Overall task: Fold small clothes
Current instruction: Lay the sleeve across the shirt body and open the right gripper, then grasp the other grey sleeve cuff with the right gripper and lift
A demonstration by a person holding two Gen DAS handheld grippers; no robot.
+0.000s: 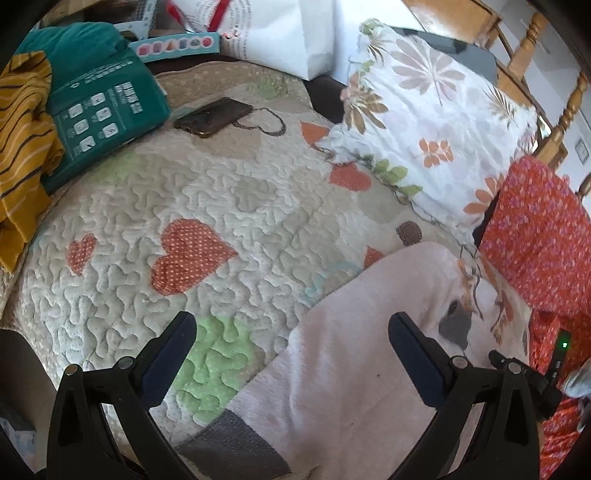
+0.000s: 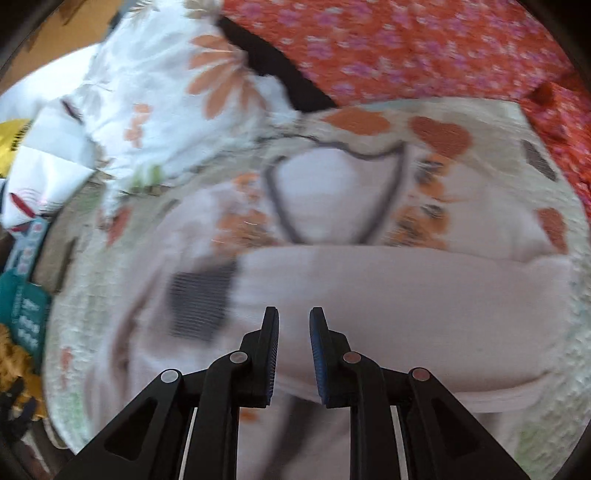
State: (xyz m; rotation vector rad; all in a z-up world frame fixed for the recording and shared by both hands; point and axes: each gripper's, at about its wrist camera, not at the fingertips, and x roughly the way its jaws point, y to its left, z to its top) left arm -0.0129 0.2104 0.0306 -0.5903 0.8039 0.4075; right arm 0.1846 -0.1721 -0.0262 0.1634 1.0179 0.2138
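Observation:
A small pale pink garment (image 1: 351,354) with grey cuffs and a floral front lies on the quilted bed cover. In the left wrist view my left gripper (image 1: 291,332) is wide open above its left part, holding nothing. In the blurred right wrist view the garment (image 2: 406,314) shows a grey-trimmed neckline at the far end and a sleeve folded across the body, with a grey cuff (image 2: 201,302) at the left. My right gripper (image 2: 293,317) hovers over the near part with a narrow gap between its fingers and nothing in it.
The quilt (image 1: 207,206) has heart patches. A floral pillow (image 1: 428,122) and red floral fabric (image 1: 539,236) lie at the right. A teal package (image 1: 99,110), mustard striped cloth (image 1: 22,136), a phone with chain (image 1: 214,116) and white bags (image 1: 280,33) lie at the back left.

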